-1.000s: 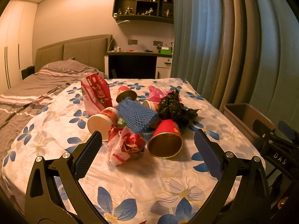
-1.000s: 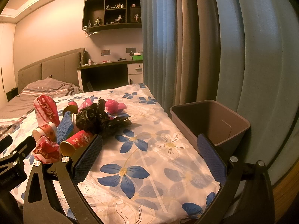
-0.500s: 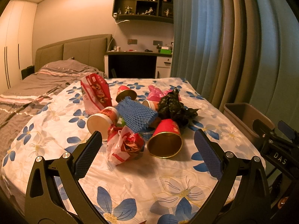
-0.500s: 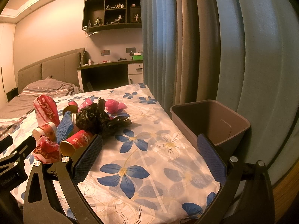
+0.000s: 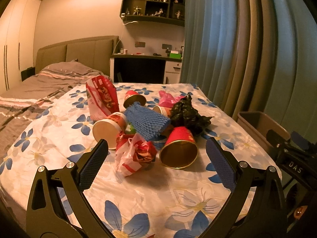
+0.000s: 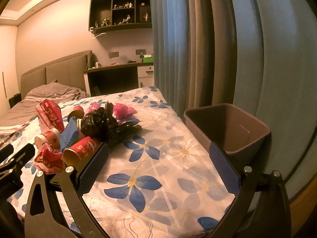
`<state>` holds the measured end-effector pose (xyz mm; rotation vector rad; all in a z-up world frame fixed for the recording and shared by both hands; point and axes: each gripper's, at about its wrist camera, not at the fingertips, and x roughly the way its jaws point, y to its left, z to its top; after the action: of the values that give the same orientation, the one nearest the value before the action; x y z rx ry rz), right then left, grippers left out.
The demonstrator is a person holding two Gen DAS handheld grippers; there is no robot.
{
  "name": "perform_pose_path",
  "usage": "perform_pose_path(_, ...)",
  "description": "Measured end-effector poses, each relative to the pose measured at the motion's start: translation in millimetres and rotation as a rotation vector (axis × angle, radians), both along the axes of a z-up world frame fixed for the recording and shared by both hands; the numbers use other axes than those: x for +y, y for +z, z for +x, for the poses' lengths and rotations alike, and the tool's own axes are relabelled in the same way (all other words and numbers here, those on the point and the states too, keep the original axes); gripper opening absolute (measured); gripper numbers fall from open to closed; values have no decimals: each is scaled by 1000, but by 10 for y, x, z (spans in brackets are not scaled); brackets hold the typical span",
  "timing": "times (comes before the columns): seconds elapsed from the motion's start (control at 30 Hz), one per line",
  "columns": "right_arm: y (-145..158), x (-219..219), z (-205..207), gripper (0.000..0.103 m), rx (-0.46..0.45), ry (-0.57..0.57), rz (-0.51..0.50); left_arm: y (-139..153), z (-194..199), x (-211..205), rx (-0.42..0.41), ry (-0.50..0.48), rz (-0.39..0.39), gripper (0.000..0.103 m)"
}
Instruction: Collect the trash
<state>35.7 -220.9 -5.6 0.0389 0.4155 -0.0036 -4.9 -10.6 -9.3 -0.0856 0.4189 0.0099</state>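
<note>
A heap of trash lies on the flowered sheet (image 5: 158,194): a crumpled red-and-white wrapper (image 5: 134,154), a red paper cup (image 5: 179,150) on its side, a blue foam net (image 5: 147,121), a white-bottomed cup (image 5: 109,128), a red snack bag (image 5: 102,97), a black plastic bag (image 5: 186,113) and a pink bag (image 5: 168,99). My left gripper (image 5: 156,158) is open and empty just in front of the wrapper and red cup. My right gripper (image 6: 158,162) is open and empty, to the right of the heap (image 6: 99,123). A brown bin (image 6: 229,127) stands beside the bed's right edge.
Blue curtains (image 6: 218,49) hang close behind the bin. A desk (image 5: 142,67) and wall shelf (image 5: 152,6) stand at the far end. A grey striped blanket (image 5: 29,91) covers the bed's left part. The right gripper's body shows in the left wrist view (image 5: 293,158).
The left gripper has shifted very slightly toward the heap. Both grippers stay open and nothing in the heap has moved.
</note>
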Motion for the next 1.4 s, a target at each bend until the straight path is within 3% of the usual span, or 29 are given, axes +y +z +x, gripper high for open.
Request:
perform_pose_path(0.23, -152, 84, 184, 98, 33, 52, 24, -152, 87, 276, 12, 22, -31, 97)
perform_pose_path(0.33, -200, 150, 265, 98, 41, 84, 29, -221, 190, 370, 34, 12, -35, 92)
perform_pose_path(0.57, -234, 304, 379, 89, 49, 168, 37, -440, 498, 488, 141, -32, -54, 64)
perform_pose_path(0.63, -237, 358, 411, 78, 47, 190, 38, -486, 570, 534, 168, -38, -66, 58)
perform_pose_path(0.7, -238, 394, 442, 75, 50, 202, 39, -514, 616, 560, 183, -48, -72, 50)
perform_pose_path(0.97, -258, 555, 752, 51, 108, 278, 98, -476, 591, 631, 151, -76, -89, 25)
perform_pose_path(1.1, -276, 666, 893, 35, 126, 312, 98, -386, 510, 641, 107, -94, -100, 21)
perform_pose_path(1.23, -268, 749, 1016, 25, 142, 354, 114, -249, 463, 641, 63, -112, -109, 21)
perform_pose_path(1.4, -259, 844, 1193, 25, 152, 379, 126, -122, 439, 604, -2, -110, -72, 21)
